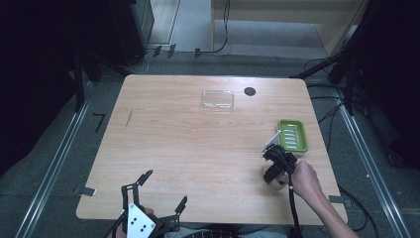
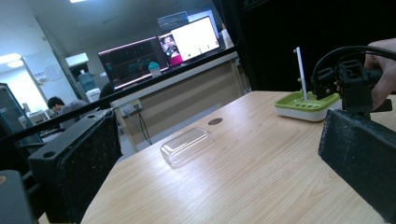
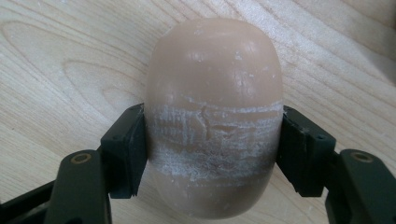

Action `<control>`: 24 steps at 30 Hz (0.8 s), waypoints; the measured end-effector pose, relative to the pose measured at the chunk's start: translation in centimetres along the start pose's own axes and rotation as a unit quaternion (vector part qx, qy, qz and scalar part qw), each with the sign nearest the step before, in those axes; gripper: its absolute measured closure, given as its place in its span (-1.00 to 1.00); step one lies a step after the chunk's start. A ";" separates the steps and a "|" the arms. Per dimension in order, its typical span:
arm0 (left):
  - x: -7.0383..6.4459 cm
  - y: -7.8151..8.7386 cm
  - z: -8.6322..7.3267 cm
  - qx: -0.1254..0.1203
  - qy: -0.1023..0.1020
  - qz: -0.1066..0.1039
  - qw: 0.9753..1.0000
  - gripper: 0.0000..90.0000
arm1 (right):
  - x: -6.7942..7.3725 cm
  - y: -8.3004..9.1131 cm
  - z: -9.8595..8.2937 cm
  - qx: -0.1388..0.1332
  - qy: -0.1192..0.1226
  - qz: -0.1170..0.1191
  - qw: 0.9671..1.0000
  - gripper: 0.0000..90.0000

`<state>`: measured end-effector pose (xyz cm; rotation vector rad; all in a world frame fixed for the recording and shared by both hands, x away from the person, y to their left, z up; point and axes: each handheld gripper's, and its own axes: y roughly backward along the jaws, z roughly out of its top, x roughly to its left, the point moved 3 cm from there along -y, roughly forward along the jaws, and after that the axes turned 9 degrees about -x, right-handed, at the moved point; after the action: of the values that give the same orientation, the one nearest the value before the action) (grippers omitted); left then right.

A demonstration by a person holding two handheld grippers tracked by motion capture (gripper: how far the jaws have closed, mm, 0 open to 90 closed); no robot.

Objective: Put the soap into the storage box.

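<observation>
A beige oval bar of soap (image 3: 215, 93), scuffed white across its middle, lies on the wooden table (image 1: 198, 148). My right gripper (image 3: 212, 154) is shut on it, one jaw pressed against each side. In the high view the right gripper (image 1: 271, 168) points down at the table just in front of a green soap dish (image 1: 293, 135). A white flat piece (image 1: 270, 140) stands up at the dish's near corner. My left gripper (image 1: 166, 186) is open over the table's near left edge and holds nothing. The left gripper view shows the dish (image 2: 303, 105) and the right gripper (image 2: 348, 84) beside it.
A clear plastic lid (image 1: 217, 100) lies at the far middle of the table, with a small dark round hole (image 1: 249, 91) to its right. Cables and black stands run along the floor around the table. Monitors and a desk stand beyond the table in the left gripper view.
</observation>
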<state>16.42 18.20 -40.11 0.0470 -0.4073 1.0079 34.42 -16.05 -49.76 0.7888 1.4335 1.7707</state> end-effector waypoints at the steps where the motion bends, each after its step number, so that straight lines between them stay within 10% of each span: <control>1: 0.0 0.0 0.0 0.000 0.000 0.000 1.000 -1.00 | 0.0 0.0 0.0 0.001 0.001 0.000 1.000 -0.26; 24: 0.0 0.0 0.0 0.000 0.000 0.001 1.000 -1.00 | -0.4 1.0 -0.2 -0.004 0.016 -0.003 1.000 -0.25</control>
<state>16.42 18.25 -40.08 0.0461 -0.4075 1.0092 34.31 -16.63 -48.79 0.7553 1.4470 1.7909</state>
